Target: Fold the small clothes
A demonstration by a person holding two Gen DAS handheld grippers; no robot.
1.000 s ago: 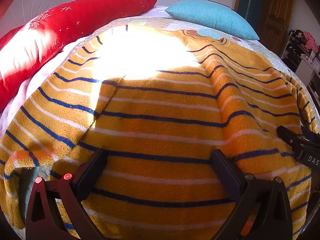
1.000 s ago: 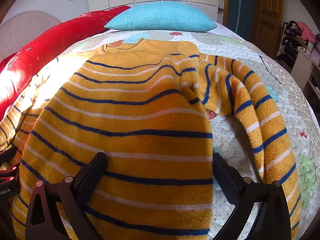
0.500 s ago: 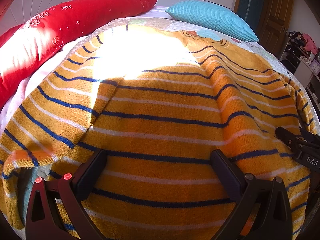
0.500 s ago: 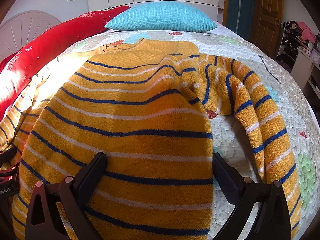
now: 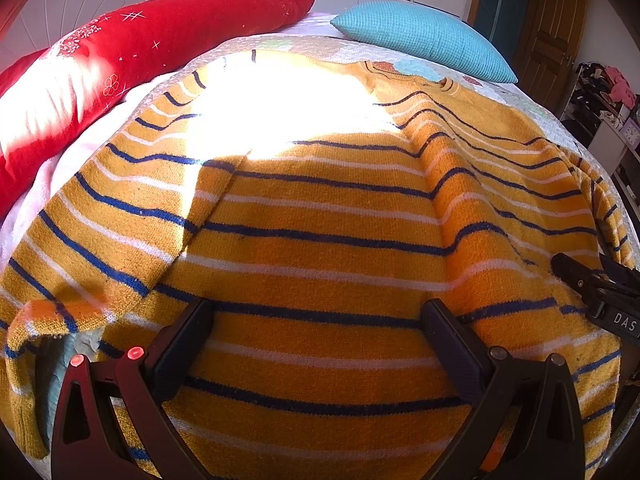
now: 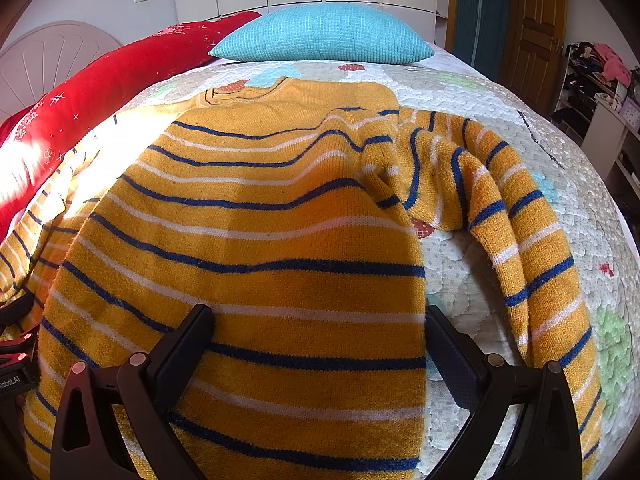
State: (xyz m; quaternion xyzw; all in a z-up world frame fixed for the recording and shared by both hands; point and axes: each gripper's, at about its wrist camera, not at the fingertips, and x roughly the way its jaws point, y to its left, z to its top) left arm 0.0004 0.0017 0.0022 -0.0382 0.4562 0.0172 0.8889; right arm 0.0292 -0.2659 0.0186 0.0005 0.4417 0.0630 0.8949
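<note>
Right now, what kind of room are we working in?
Most likely a bedroom: the striped sweater lies on a quilted bed, with a teal pillow and a headboard behind.

Hard sunlight falls from my left and burns out a white patch on the sweater [image 5: 312,240] ahead of my left tongs [image 5: 318,344]; stripes vanish in that glare. The red cushion [image 5: 140,56] beyond it is also blown out in streaks. Nearer my tongs the knit lies in soft shadow, sharp and well coloured. Both fisheye views bulge, and the corners go dark. My right tongs [image 6: 318,344] see evener light.
</note>
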